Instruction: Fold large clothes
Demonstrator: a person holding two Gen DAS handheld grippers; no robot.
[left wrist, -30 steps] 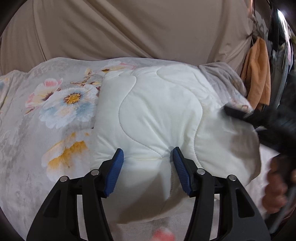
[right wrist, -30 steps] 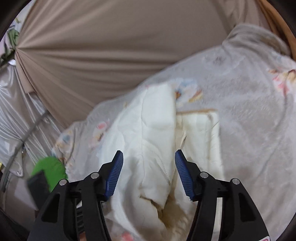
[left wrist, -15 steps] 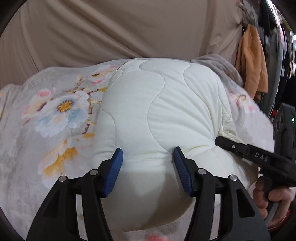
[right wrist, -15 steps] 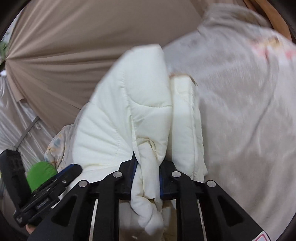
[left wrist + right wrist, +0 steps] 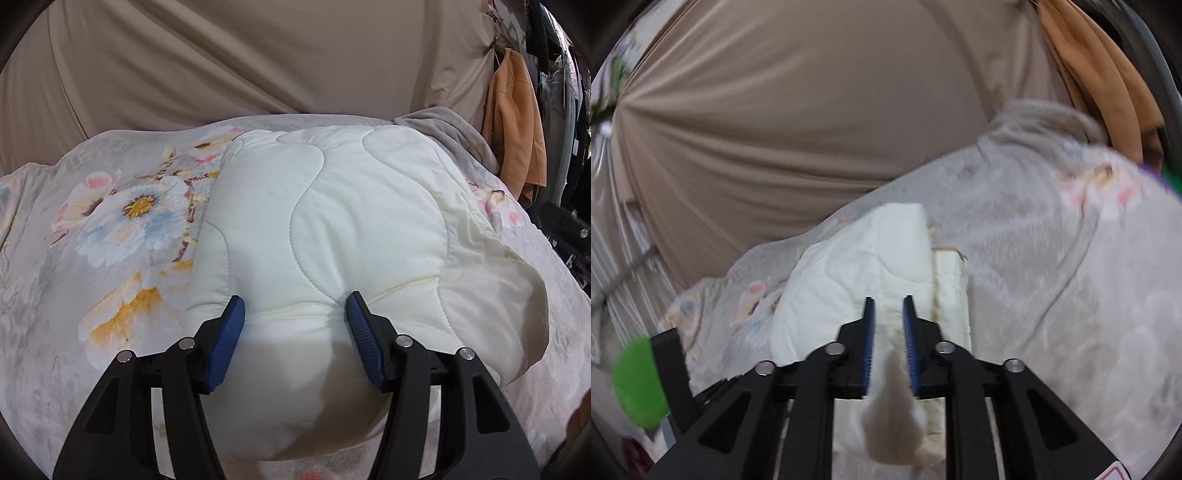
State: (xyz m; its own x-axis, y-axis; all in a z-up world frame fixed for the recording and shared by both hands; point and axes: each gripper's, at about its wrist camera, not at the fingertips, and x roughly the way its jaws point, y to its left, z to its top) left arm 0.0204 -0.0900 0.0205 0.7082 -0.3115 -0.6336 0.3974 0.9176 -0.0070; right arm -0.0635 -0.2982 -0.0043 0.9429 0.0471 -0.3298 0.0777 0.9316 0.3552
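While right fingers close, pinching quilt — left fingers straddle it.

Even, soft indoor lighting; no glare. Left wrist view: sharp, with a grey shadow on the near fold of the cream quilted padded garment between the blue-padded fingers. Right wrist view: motion-blurred throughout, smearing the grey floral fleece blanket and a green round object. Both views show fisheye bowing and dark vignetted corners.
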